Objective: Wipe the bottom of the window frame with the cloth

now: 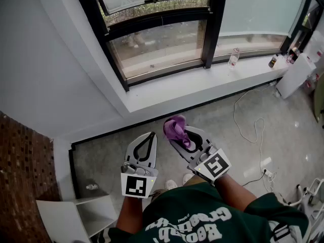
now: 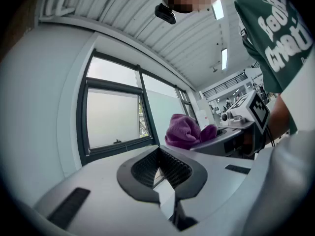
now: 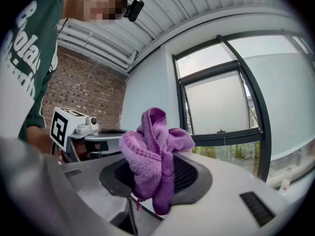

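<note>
A crumpled purple terry cloth [image 3: 153,154] sits clamped in the right gripper's [image 1: 178,133] fingers, above the grey floor [image 1: 223,120]. The left gripper's [image 1: 151,137] fingers meet, empty. The black window frame [image 1: 162,71] stands well ahead, beyond the white sill [image 1: 212,82].

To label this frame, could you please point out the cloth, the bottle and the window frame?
cloth [image 1: 175,129]: head view, bunched middle
bottle [image 1: 233,57]: head view, its body
window frame [image 1: 211,29]: head view, upright black post

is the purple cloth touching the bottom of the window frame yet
Apart. The head view shows the cloth clamped in the right gripper over the floor, with the white sill between it and the window frame.
</note>
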